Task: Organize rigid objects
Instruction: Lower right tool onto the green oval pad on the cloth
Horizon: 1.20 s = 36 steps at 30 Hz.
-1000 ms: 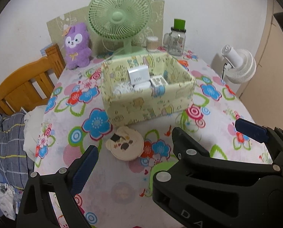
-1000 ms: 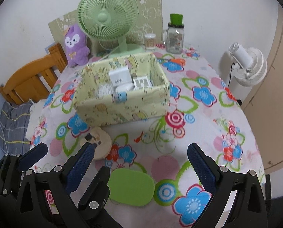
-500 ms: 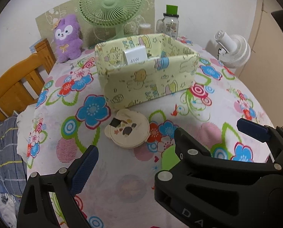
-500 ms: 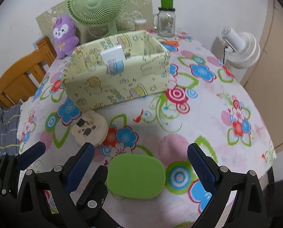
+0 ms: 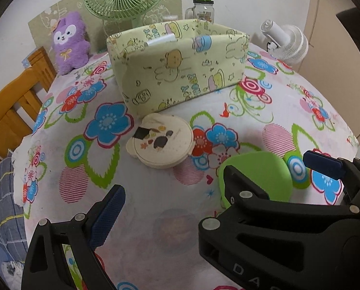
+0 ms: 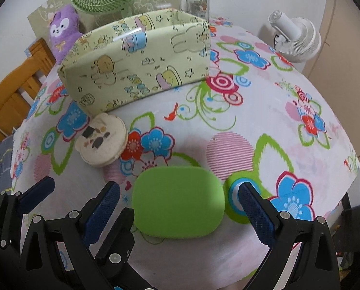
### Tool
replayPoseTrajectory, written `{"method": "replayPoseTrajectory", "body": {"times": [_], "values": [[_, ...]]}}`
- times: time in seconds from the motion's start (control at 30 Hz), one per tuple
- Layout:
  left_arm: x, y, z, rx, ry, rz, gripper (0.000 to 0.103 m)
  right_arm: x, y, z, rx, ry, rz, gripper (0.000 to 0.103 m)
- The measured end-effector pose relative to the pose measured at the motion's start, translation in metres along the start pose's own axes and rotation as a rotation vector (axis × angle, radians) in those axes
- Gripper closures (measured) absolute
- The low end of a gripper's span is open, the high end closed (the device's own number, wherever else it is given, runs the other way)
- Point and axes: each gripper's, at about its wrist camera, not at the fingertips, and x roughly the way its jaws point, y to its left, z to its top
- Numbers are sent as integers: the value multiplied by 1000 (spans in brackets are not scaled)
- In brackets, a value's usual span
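Open cloth lay around the green flat case [image 6: 177, 205], which sat between the spread fingers of the right gripper [image 6: 177, 207]. The left gripper [image 6: 34, 193] crowded its left side. The round cream case [image 6: 102, 142] lay just beyond, touching the printed storage box [image 6: 136, 67], which walled off the far table [image 6: 301, 149].

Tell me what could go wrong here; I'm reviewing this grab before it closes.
1. The green case lies flat and low, so the open right claw may scrape the floral tablecloth or slip off it.
2. The left claw, also open, sits close beside; the two could collide.
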Motion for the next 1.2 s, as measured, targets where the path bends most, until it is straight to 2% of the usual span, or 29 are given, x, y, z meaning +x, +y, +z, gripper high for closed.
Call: {"method": "replayPoseTrajectory", "body": {"times": [0.4, 1.2], "values": [[19, 8, -17, 8, 48, -25, 6, 24, 6, -14, -8, 59, -27, 3], [28, 7, -12, -8, 74, -31, 6, 39, 1, -3, -63, 70, -42, 0]]}}
